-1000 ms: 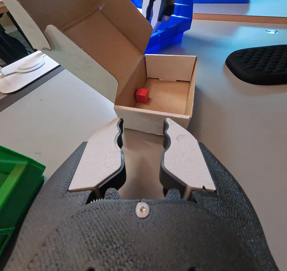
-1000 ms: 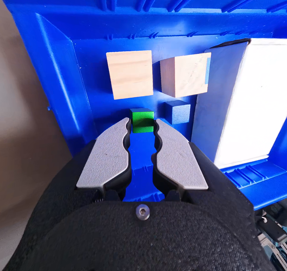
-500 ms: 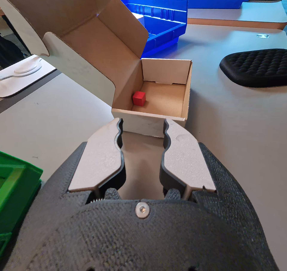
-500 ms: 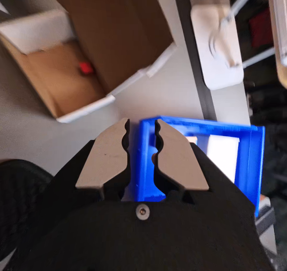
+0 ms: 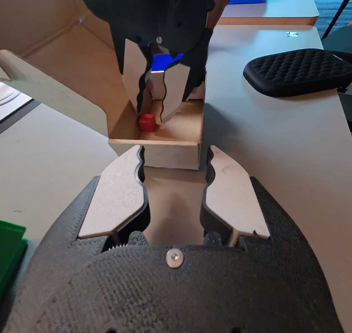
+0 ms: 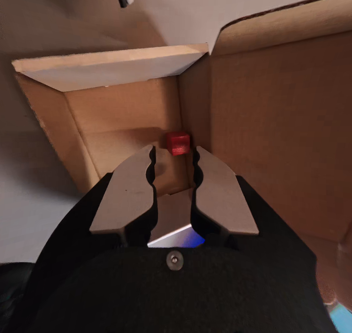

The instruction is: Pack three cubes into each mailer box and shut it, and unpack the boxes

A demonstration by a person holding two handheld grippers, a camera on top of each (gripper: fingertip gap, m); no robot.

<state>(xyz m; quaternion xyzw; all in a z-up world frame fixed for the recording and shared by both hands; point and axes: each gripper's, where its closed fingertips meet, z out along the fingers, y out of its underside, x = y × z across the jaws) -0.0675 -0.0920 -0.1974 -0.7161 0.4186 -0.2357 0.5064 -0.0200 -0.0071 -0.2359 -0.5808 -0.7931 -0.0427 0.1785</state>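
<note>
Box (image 5: 171, 156) stands open on the bench (image 5: 257, 152), lid raised; one red cube (image 5: 147, 122) lies in its left rear corner. Right gripper (image 5: 150, 114) reaches into the box, fingers parted and empty, just above the cube. Left gripper (image 5: 175, 160) waits before the front wall, fingers apart, holding nothing. Risk: a descending finger may knock the cube or catch the lid wall and shift the box. Only the left view shows the black pad (image 5: 297, 72); the right view shows the box floor (image 6: 122, 118)
</note>
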